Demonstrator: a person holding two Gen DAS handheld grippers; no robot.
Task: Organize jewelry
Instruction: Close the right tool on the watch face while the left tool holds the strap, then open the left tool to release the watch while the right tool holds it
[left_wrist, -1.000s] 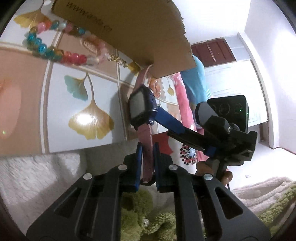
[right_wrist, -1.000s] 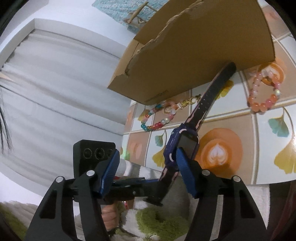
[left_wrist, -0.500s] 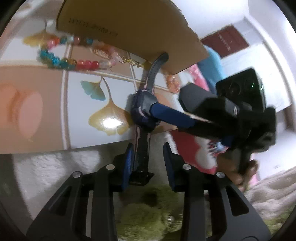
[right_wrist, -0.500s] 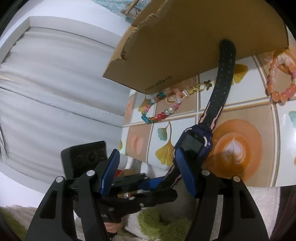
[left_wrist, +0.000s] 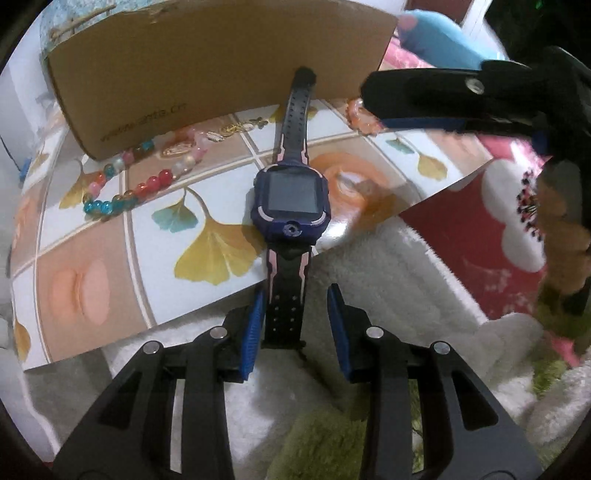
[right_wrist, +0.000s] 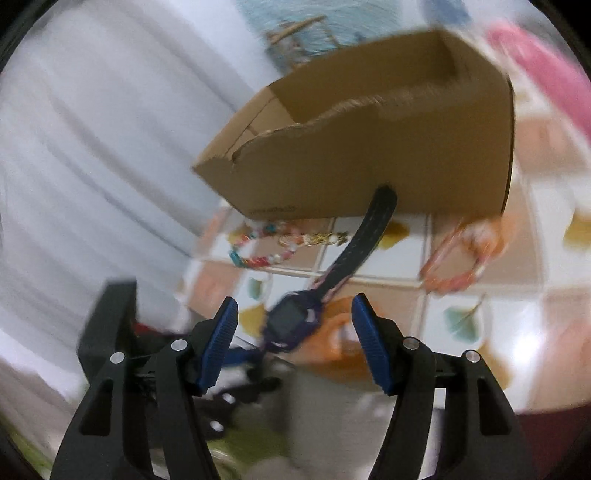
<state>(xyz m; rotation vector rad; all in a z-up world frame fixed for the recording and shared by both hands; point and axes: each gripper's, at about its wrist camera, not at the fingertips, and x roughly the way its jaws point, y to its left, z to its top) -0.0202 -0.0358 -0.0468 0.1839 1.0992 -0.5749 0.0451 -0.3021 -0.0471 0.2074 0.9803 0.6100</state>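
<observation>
A smartwatch (left_wrist: 290, 195) is lying flat before the cardboard box (left_wrist: 221, 70); both left tongs (left_wrist: 295, 317) and right tongs (right_wrist: 293, 343) are hovering released, grasping nothing.

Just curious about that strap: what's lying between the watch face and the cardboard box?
Only the watch's own upper strap crosses the patterned mat there, its tip at the cardboard box. The left wrist view shows it.

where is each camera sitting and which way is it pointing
Left wrist: on the left gripper, looking down its open fingers at the watch, box and right gripper.
Right wrist: on the right gripper, blurred, facing the box; fingers open.
Shared: watch, box, bead bracelet.
</observation>
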